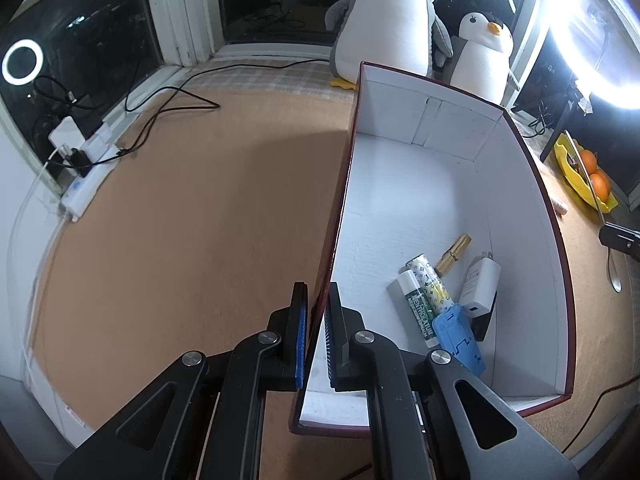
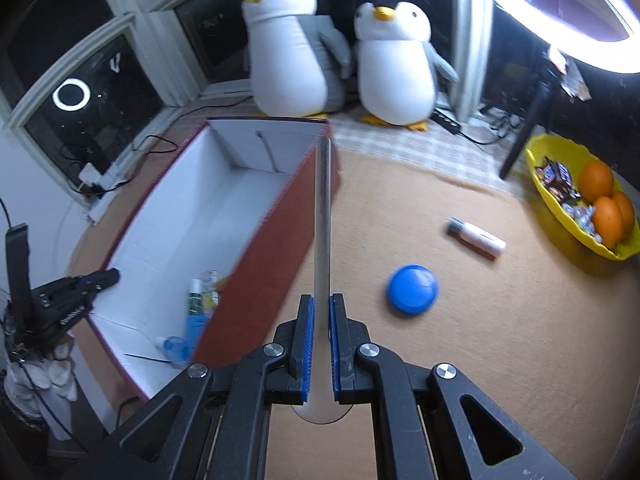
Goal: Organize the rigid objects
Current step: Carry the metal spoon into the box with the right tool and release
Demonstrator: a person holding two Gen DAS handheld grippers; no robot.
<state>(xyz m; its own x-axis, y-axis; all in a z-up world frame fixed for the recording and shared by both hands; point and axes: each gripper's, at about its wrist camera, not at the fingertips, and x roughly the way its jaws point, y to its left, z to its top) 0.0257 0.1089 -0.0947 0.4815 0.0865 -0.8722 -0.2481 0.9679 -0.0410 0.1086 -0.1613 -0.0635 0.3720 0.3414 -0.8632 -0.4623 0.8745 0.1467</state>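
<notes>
A red box with a white inside [image 1: 416,184] stands on the tan mat; it also shows in the right wrist view [image 2: 256,240]. My left gripper [image 1: 318,332] is shut on the box's left wall near its front corner. Inside the box lie a lip balm tube [image 1: 418,308], a patterned tube [image 1: 430,284], a wooden clothespin [image 1: 454,254], a white charger [image 1: 480,284] and a blue item [image 1: 458,338]. My right gripper [image 2: 322,340] is shut on a metal spoon [image 2: 322,216], handle pointing forward. A blue disc [image 2: 412,289] and a white tube [image 2: 478,237] lie on the mat to the right.
Two plush penguins [image 2: 296,48] stand behind the box. A yellow bowl [image 2: 548,196] of oranges and candy sits at the right. A power strip with cables [image 1: 86,168] lies at the left by the window. A ring light [image 2: 560,32] glares at the upper right.
</notes>
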